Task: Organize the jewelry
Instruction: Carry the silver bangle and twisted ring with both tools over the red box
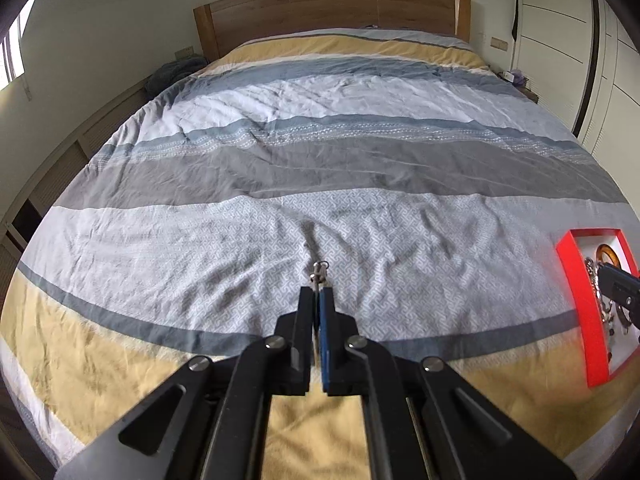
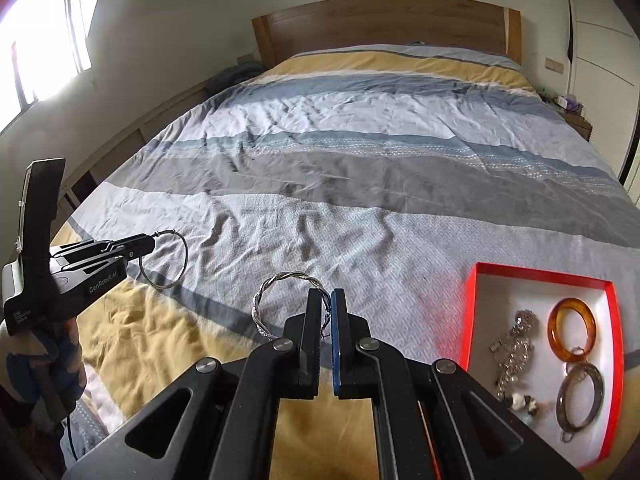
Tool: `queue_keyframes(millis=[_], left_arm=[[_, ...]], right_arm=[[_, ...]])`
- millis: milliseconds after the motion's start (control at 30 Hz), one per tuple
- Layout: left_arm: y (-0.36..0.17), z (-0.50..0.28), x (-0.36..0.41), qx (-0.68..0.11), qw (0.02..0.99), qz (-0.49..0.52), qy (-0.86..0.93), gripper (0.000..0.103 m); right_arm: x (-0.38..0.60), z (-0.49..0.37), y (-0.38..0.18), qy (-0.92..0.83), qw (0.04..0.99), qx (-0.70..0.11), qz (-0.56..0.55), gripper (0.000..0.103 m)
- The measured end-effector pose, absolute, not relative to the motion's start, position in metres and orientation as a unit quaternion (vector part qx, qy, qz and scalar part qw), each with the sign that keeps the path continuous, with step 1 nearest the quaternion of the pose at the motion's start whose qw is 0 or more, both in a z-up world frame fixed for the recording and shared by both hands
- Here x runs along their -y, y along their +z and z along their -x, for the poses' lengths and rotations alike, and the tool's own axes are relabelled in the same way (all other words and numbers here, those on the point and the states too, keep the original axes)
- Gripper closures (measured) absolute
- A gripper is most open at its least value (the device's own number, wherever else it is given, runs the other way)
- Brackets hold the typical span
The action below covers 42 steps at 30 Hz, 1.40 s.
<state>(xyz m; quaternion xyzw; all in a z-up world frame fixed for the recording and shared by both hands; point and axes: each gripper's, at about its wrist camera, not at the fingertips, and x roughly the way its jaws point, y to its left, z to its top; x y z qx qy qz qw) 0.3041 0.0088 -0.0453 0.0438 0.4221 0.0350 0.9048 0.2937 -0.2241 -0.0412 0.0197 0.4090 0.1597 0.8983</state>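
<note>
Here, nearest the right wrist camera, the right tongs (image 2: 326, 300) are clenched on a twisted silver bangle (image 2: 266, 300), which sticks out to their left above the bed (image 2: 360, 160). The red tray (image 2: 540, 274) lies on the bed just to the right of those tongs. It already holds an amber bangle (image 2: 571, 330), a dark oval bangle (image 2: 580, 396) nearer the camera than the amber one, a heap of silver chain (image 2: 514, 350) to the left of both, and some small pieces at the tray's near end that are too small to name.

Well to the left of the tray, the left tongs (image 2: 150, 245) are clenched on a thin wire hoop (image 2: 166, 260) that hangs off their tip. In the left wrist view only the hoop's clasp shows past the tips, with the tray at the far right edge.

Beyond the tray, the striped cover runs back to the wooden headboard (image 2: 384, 26), and I see no loose jewelry on it.

By my judgement the task is well along: several pieces are stowed, and the two held pieces remain to be carried over the tray and let go inside it.
</note>
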Motion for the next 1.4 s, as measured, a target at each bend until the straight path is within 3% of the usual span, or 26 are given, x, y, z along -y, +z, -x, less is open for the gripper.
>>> queue_keyframes(millis=[333, 667, 1067, 1400], left_arm=[[-0.013, -0.235, 0.03, -0.416, 0.907, -0.071, 0.004, 0.101], [0.001, -0.223, 0.152, -0.412, 0.901, -0.072, -0.117, 0.101], [-0.021, -0.288, 0.306, -0.425, 0.866, -0.056, -0.258, 0.101], [-0.077, -0.356, 0.34, -0.457, 0.846, -0.036, -0.274, 0.1]], right_arm=[[0.27, -0.218, -0.018, 0.133, 0.907, -0.398, -0.029, 0.099], [0.378, -0.192, -0.027, 0.048, 0.909, -0.412, -0.031, 0.098], [0.459, -0.26, -0.06, -0.004, 0.902, -0.432, -0.018, 0.098], [0.473, -0.328, -0.1, 0.001, 0.89, -0.456, 0.011, 0.098]])
